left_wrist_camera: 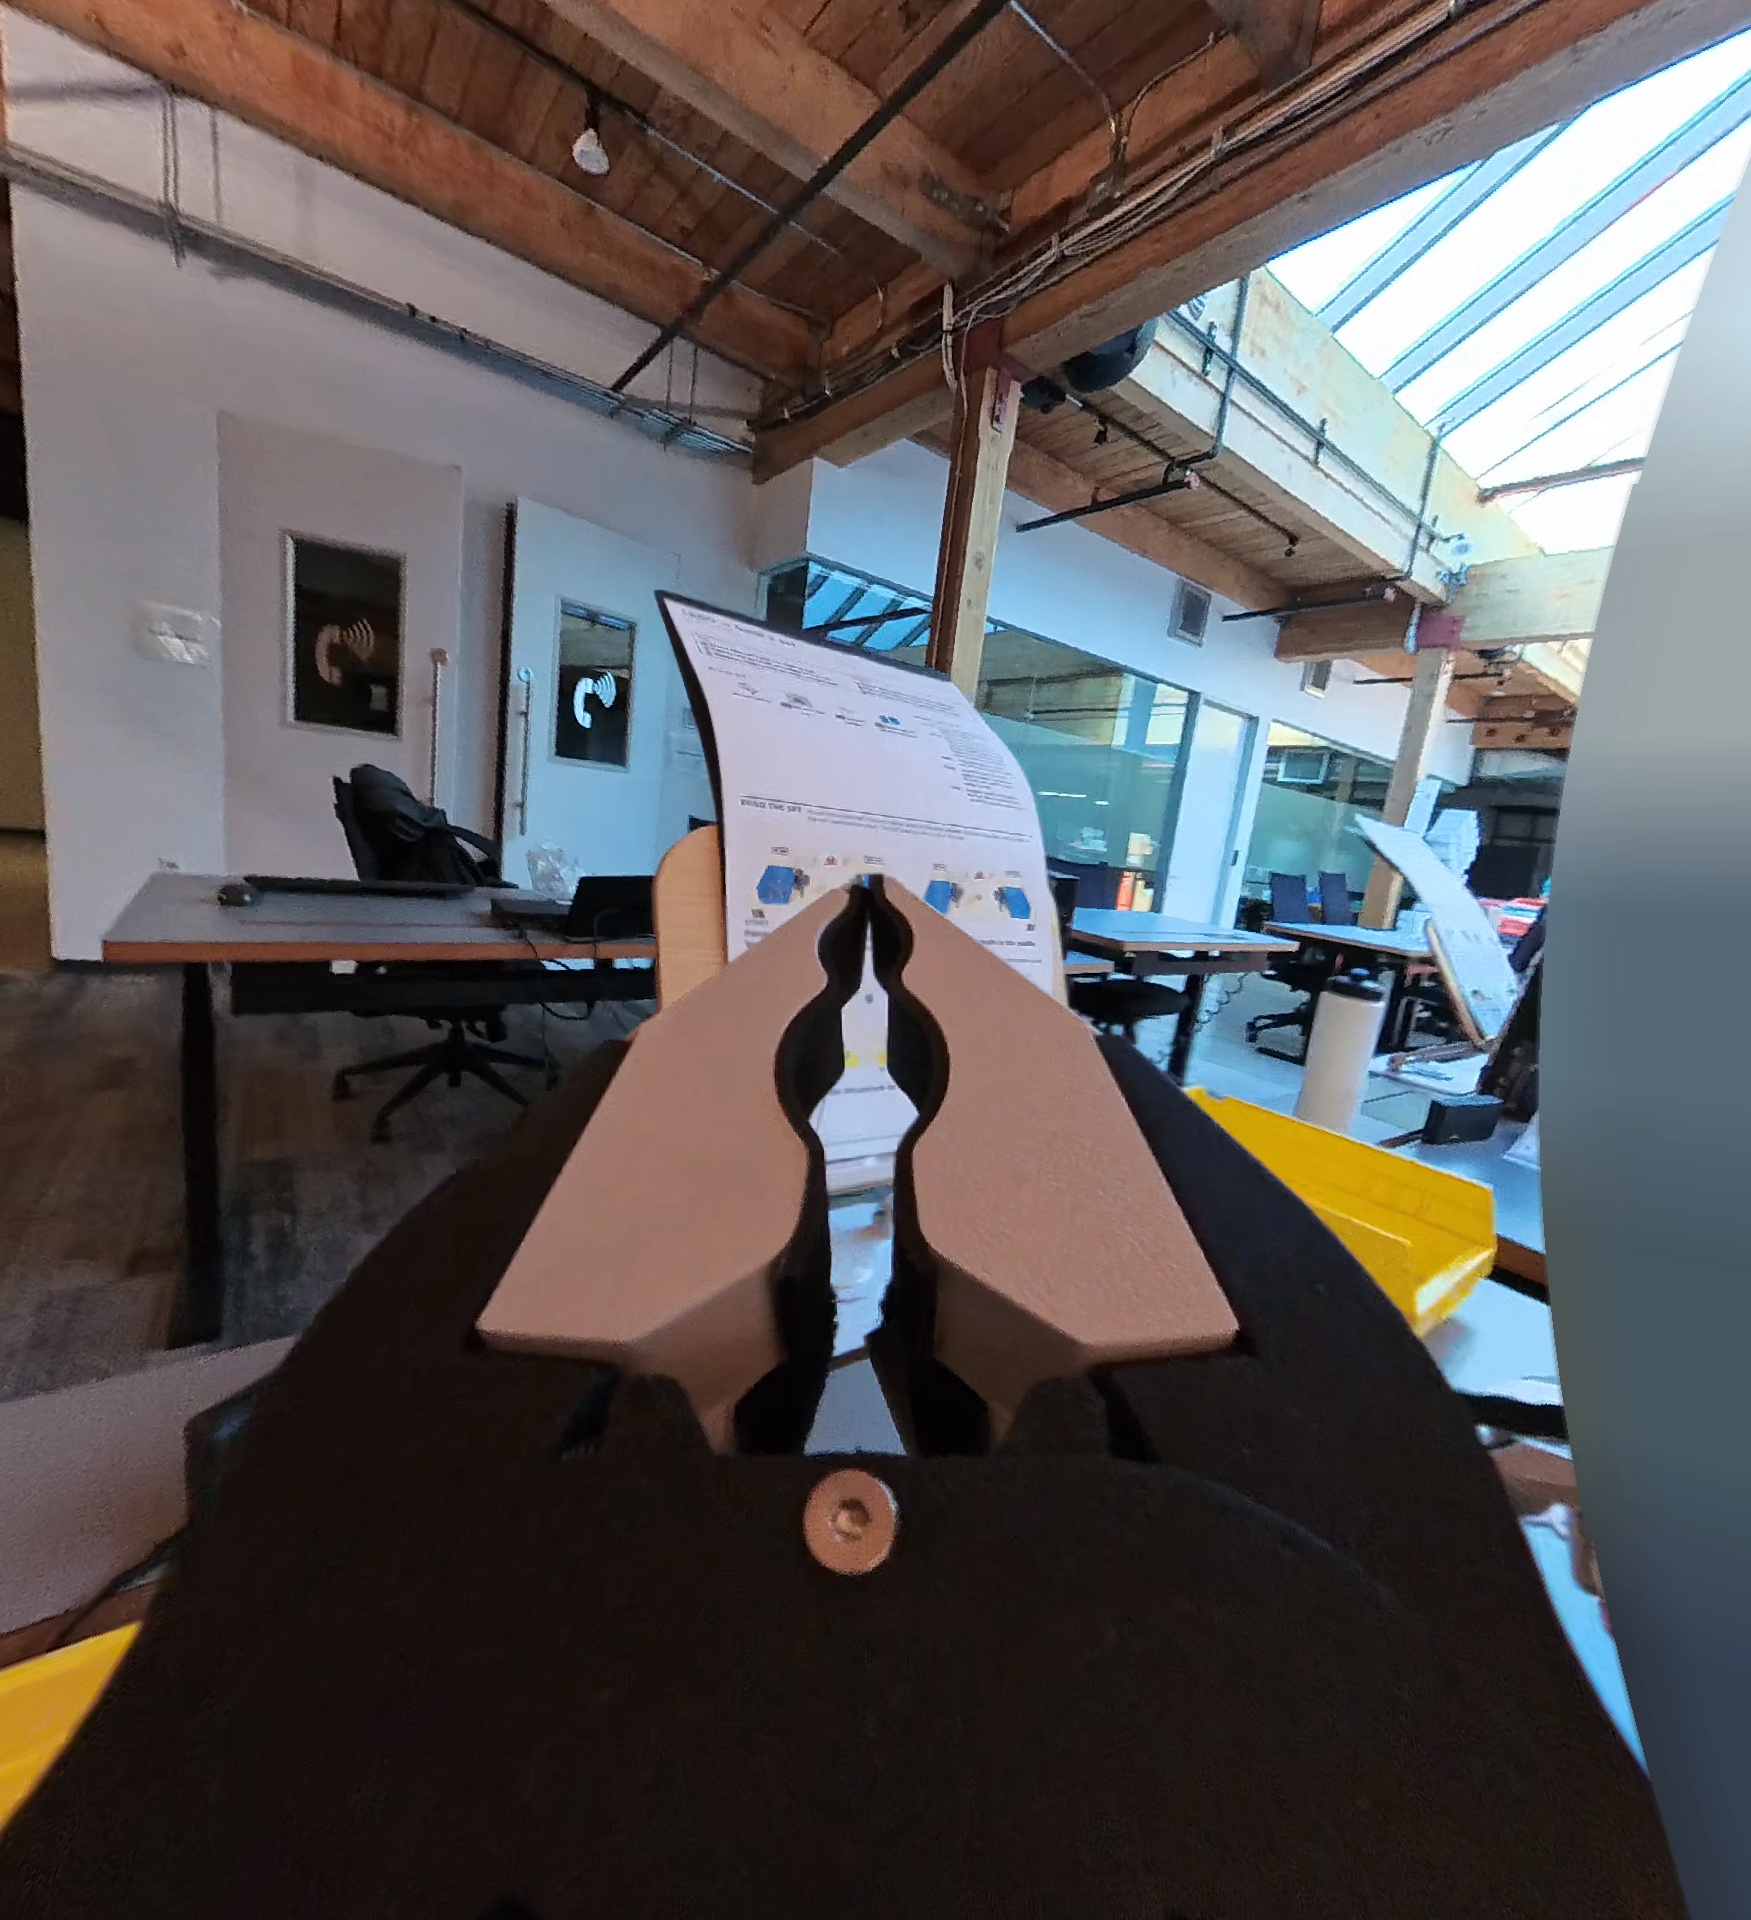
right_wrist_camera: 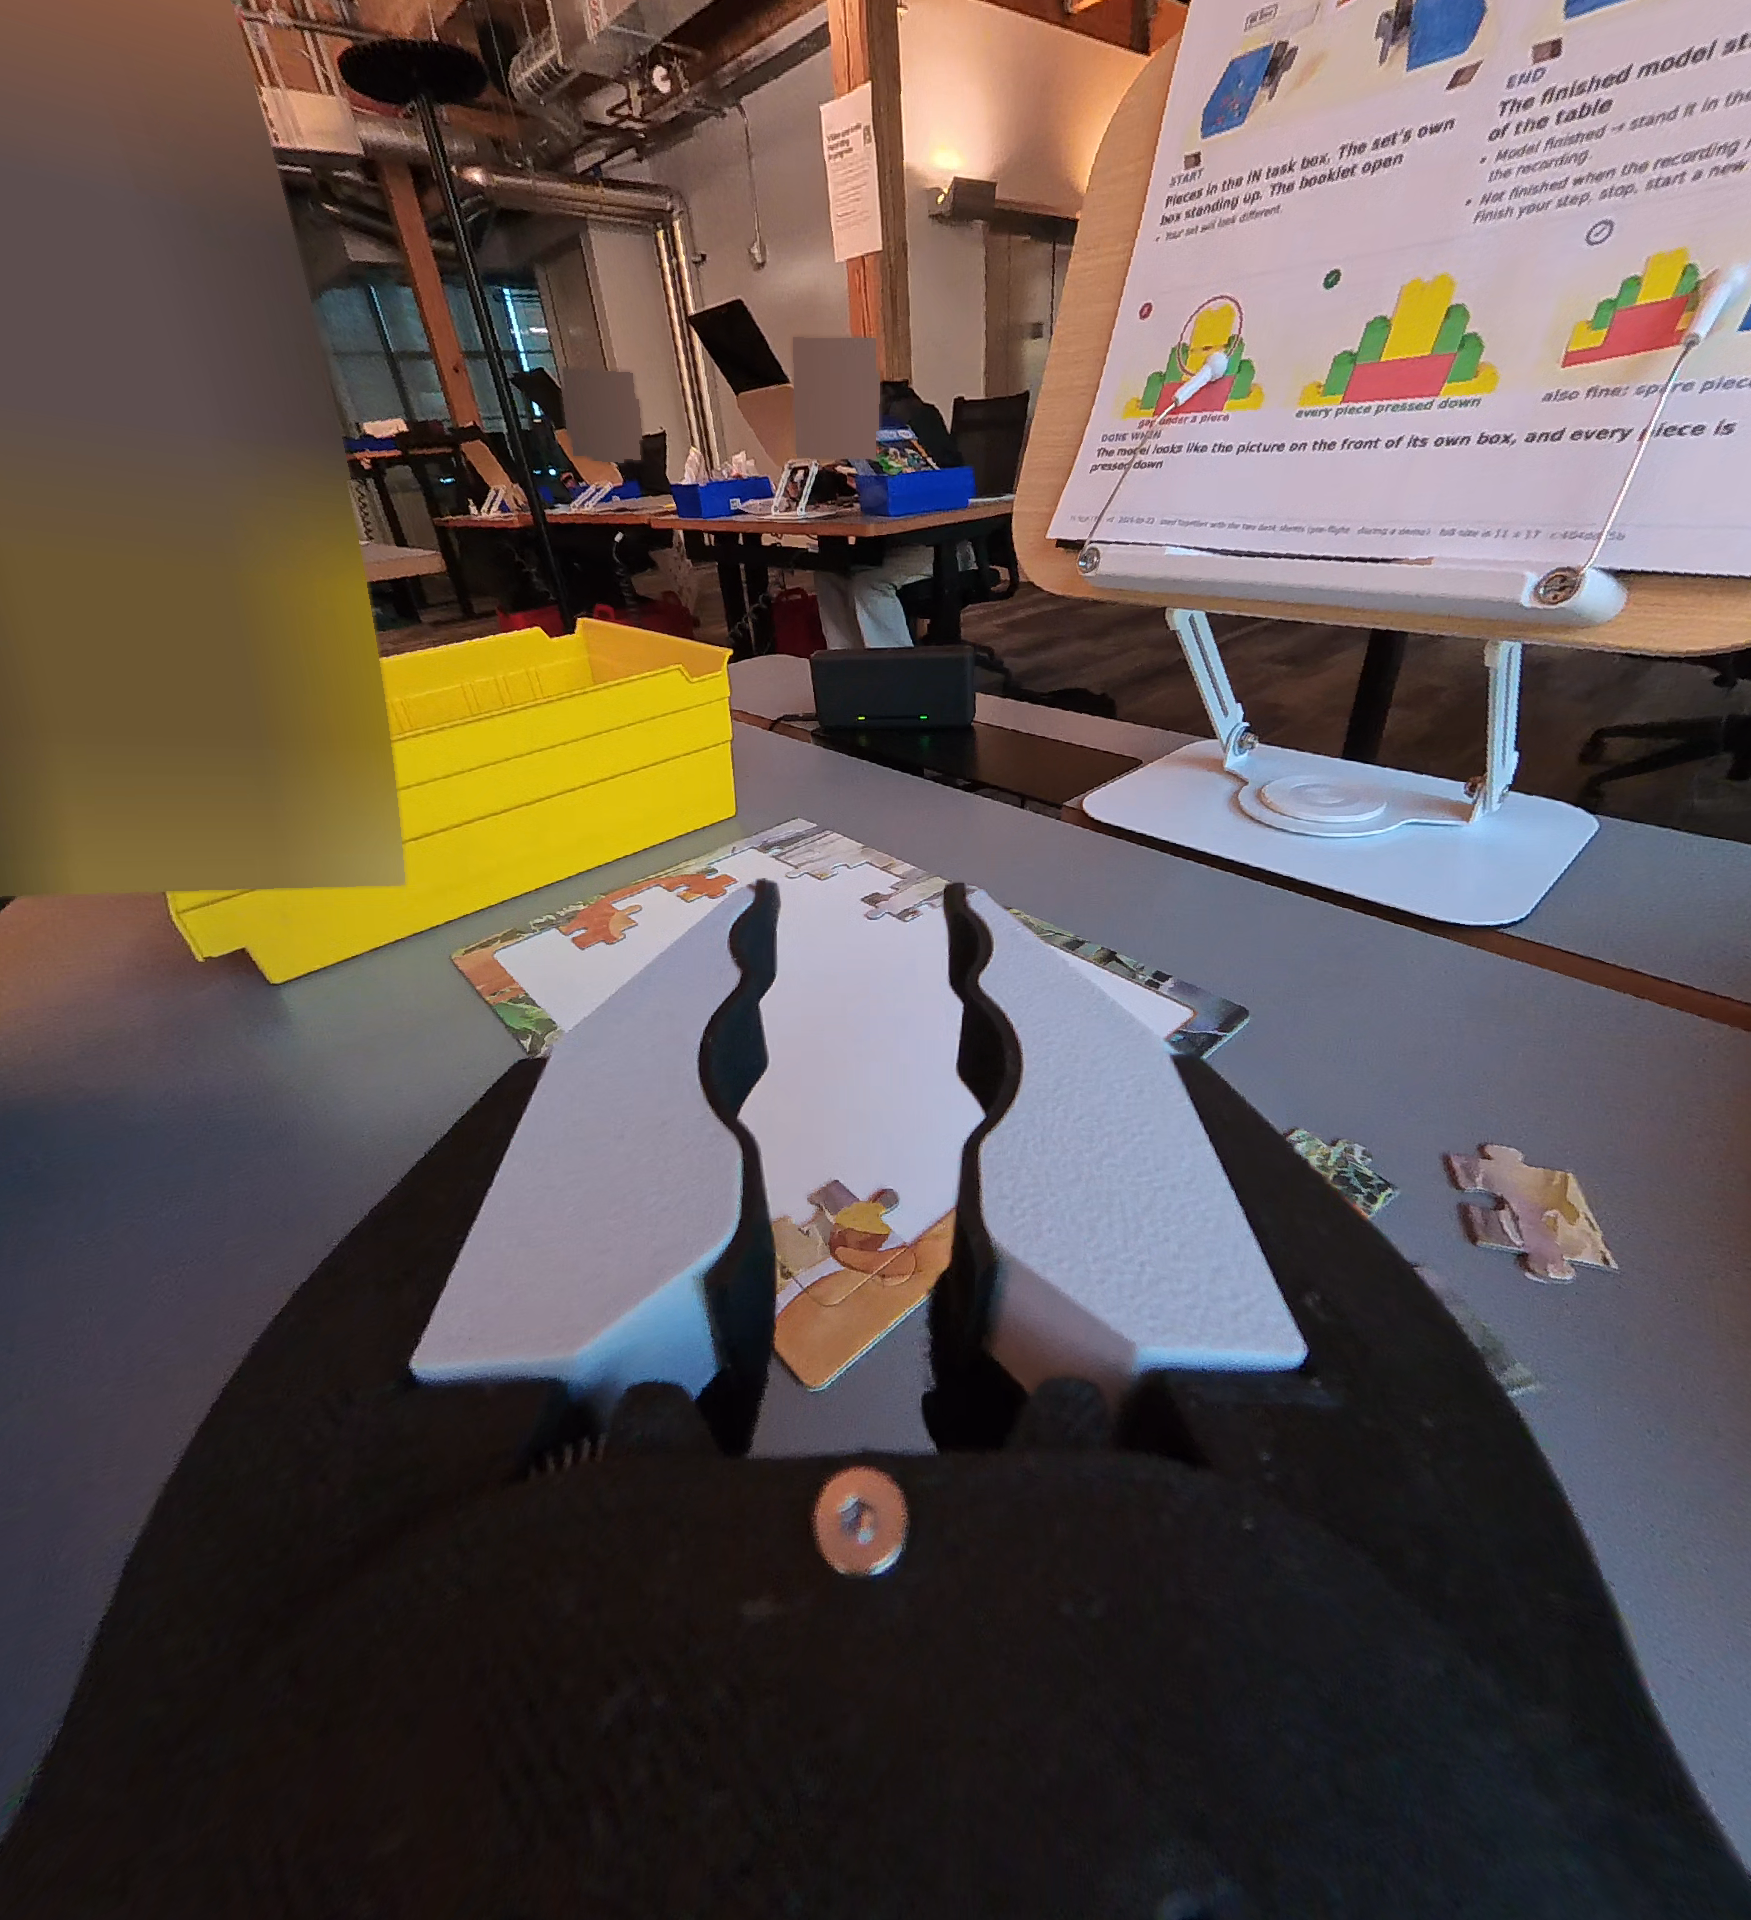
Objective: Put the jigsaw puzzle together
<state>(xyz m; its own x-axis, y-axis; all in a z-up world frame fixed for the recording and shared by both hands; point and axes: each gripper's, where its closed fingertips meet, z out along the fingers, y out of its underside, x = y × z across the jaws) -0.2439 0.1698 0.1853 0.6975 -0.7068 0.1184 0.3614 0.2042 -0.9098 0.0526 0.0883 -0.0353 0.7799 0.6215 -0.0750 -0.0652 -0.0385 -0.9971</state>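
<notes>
In the right wrist view the puzzle board (right_wrist_camera: 855, 1039) lies flat on the grey table (right_wrist_camera: 175, 1195). Its white inside is mostly bare, with a few pieces set along the far edge (right_wrist_camera: 642, 914) and at the near corner (right_wrist_camera: 850, 1247). My right gripper (right_wrist_camera: 860, 899) is open and empty, low over the board, its jaws apart above the white area. Two loose pieces (right_wrist_camera: 1531, 1210) (right_wrist_camera: 1344, 1169) lie on the table to its right. My left gripper (left_wrist_camera: 869, 894) is shut with its tips touching and nothing visible between them, raised and pointing out at the room.
Stacked yellow bins (right_wrist_camera: 559, 758) stand left of the board; one shows in the left wrist view (left_wrist_camera: 1370, 1205). A wooden sheet stand on a white base (right_wrist_camera: 1370, 831) stands at the back right, and shows in the left view (left_wrist_camera: 850, 769). A black box (right_wrist_camera: 892, 686) sits behind.
</notes>
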